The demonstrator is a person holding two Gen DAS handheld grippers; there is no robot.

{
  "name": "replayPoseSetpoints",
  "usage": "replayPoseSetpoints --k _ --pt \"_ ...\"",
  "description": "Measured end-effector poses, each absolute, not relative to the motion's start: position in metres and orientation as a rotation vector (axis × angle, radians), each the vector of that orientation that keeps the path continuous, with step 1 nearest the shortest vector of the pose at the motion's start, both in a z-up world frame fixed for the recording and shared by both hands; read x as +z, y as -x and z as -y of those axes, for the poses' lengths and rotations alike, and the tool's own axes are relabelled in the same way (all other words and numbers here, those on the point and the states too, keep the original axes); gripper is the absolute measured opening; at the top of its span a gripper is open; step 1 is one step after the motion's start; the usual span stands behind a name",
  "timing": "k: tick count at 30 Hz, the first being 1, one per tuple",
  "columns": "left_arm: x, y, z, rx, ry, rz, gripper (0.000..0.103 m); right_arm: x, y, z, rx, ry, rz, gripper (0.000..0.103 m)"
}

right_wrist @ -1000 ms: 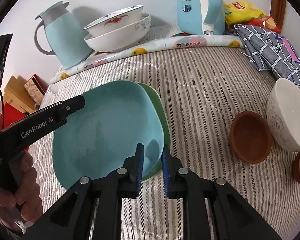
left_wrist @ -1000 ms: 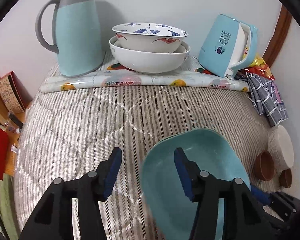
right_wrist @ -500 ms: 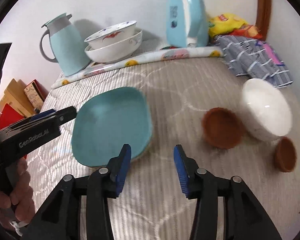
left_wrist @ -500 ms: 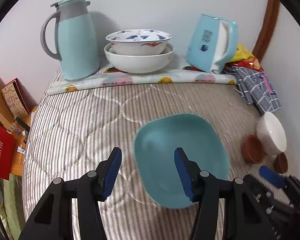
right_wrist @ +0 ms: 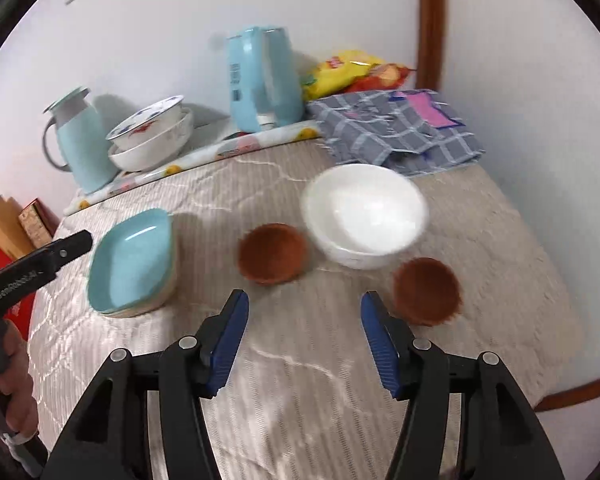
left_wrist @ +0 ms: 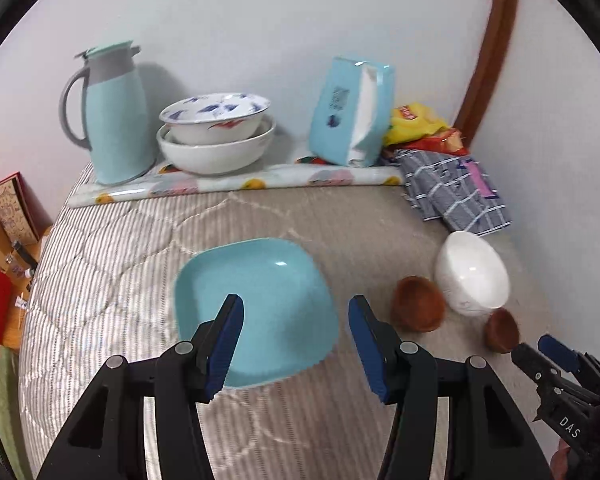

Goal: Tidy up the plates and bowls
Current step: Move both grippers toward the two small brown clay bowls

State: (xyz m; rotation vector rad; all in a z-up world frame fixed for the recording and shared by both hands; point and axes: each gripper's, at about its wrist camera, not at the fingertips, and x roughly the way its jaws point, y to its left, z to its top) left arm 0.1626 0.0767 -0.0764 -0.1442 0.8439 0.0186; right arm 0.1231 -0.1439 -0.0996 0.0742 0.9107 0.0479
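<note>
Right gripper (right_wrist: 302, 330) is off the plates now, jaws opening with nothing between them. A second ago those pads were pinched close at the rim of the teal plate (right_wrist: 130, 260); now they hover above bare quilt (right_wrist: 300, 380), the view swung over toward the bowls. Left gripper (left_wrist: 294, 338) hangs open and empty above the same plate, its gap unchanged, and it has pulled back and up, so the whole plate shows. The teal plate lies on top of the stack, flat on the quilt, left of the brown bowl (right_wrist: 271, 253). Beyond that sits the white bowl (right_wrist: 364, 214), touching or nearly touching it, with a second brown bowl (right_wrist: 426, 290) just beside. At the back wall: jug (left_wrist: 110, 114), nested bowls (left_wrist: 216, 136), kettle (right_wrist: 264, 80), checked cloth (right_wrist: 396, 132).
</note>
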Motion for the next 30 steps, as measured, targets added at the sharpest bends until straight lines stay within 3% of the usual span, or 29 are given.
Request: replayPoseSetpoints --k 30 --pt "-0.126 -0.189 0.01 -0.014 0.175 -1.001 0.052 -0.146 -0.12 0.262 -0.042 -0.167 -0.953 0.058"
